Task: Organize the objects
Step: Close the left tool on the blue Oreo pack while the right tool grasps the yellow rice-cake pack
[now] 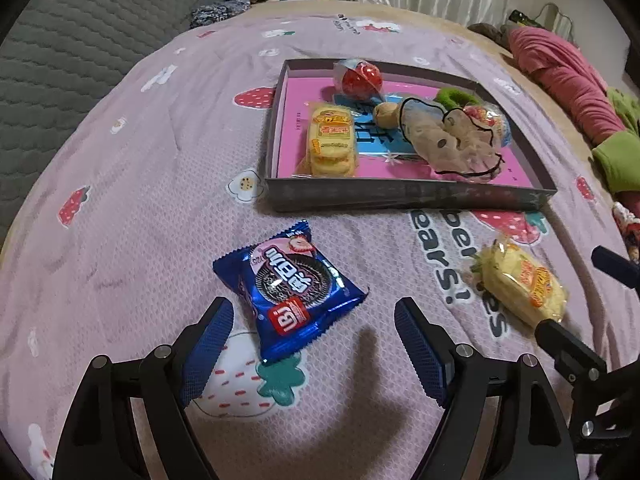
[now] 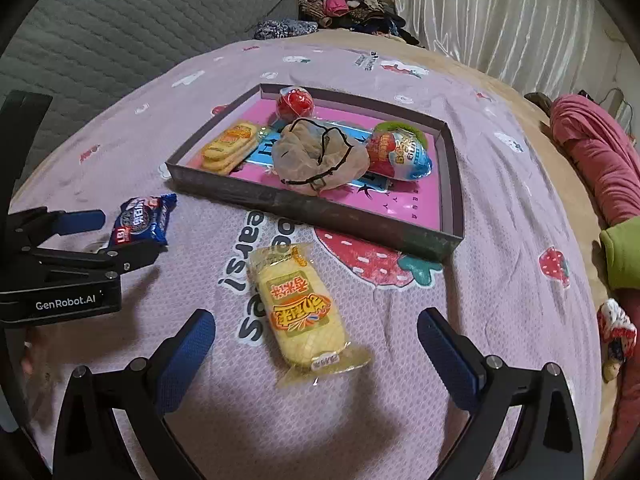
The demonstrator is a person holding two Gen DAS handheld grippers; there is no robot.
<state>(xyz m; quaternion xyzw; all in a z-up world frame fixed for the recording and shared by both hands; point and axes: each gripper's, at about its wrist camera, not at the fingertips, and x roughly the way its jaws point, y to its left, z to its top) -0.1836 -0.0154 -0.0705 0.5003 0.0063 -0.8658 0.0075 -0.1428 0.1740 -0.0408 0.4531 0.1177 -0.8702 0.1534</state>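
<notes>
Presently left gripper angled down over pink bedspread, jaws wide, nothing gripped; blue cookie packet lies flat between fingertips, untouched. Right gripper likewise jaws wide, empty; yellow wafer packet lies on bedspread between its fingers, apart from pads. Grey tray beyond both, holding second yellow packet, red ball, drawstring pouch, foil-wrapped egg. Clothing heaped at far edge.

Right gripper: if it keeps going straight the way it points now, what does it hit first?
Most likely the yellow cake packet, which lies on the bedspread between the open right gripper fingers; depth is hard to judge.
</notes>
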